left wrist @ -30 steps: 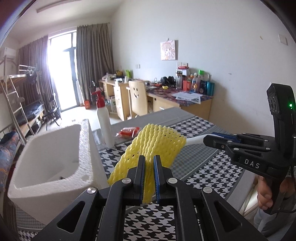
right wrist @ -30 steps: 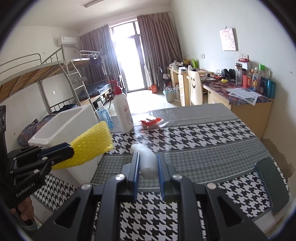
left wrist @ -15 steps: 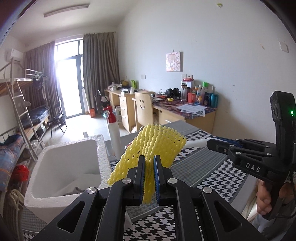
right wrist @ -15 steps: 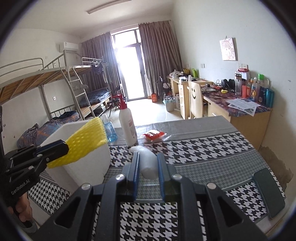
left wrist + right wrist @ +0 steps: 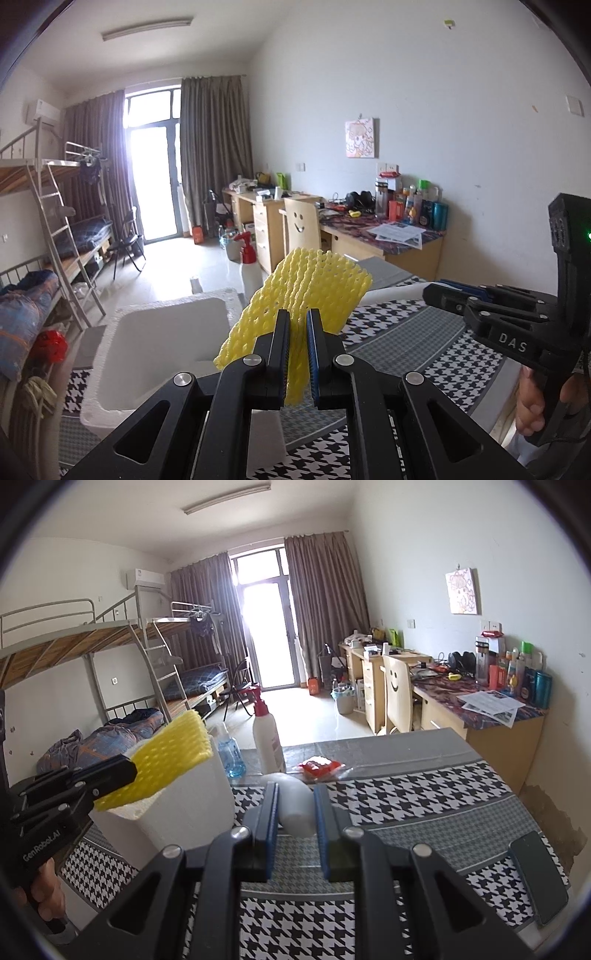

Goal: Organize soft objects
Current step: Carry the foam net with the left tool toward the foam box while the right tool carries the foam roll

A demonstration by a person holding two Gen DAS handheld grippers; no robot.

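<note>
Left wrist view: yellow foam net (image 5: 295, 306), clamped in left gripper (image 5: 295, 363), is being raised over foam box (image 5: 122, 369); white foam piece (image 5: 295, 806) is being lifted pinched in right gripper (image 5: 295, 829).

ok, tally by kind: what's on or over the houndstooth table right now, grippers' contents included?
Foam pieces held in grippers: 2 (yellow foam net, white foam piece)
Styrofoam boxes: 1
Bottles: 2 (white pump bottle, blue bottle)
Red packets: 1
Dark phones: 1
Total: 7
</note>
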